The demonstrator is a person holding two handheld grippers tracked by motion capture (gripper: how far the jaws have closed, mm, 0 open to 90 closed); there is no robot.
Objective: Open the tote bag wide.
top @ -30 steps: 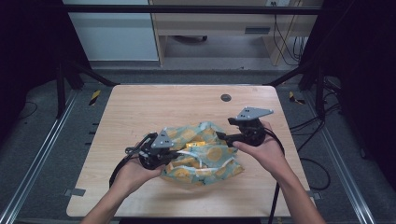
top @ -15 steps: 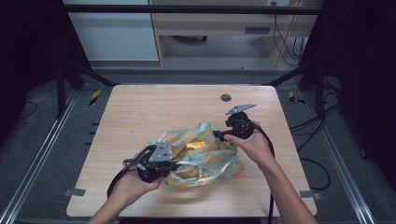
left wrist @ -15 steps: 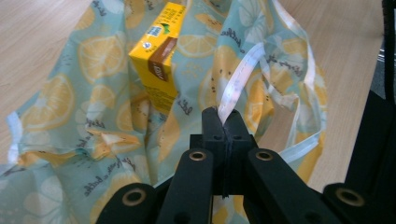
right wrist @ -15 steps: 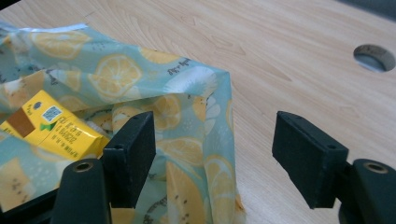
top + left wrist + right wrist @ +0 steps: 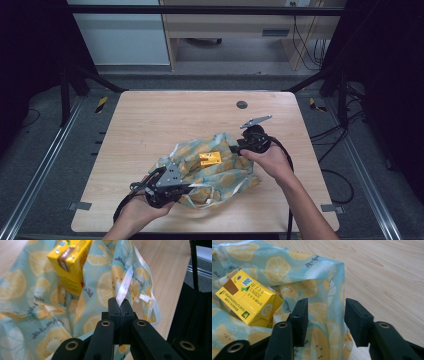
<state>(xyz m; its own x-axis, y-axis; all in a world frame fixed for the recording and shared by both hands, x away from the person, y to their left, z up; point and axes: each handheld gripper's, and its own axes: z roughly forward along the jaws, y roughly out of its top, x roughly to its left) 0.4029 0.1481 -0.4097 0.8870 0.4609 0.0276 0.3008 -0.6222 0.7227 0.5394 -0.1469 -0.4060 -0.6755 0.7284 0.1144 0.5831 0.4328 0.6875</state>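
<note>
left gripper view: left gripper (image 5: 120, 305) apparently pinching ribbon (image 5: 124, 287)

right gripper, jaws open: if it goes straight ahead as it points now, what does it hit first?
Most likely the lemon-print bag: its folded edge lies right between the open jaws of the right gripper. The yellow carton sits off to the side of that line. Depth is hard to judge, so take it as probable.
</note>
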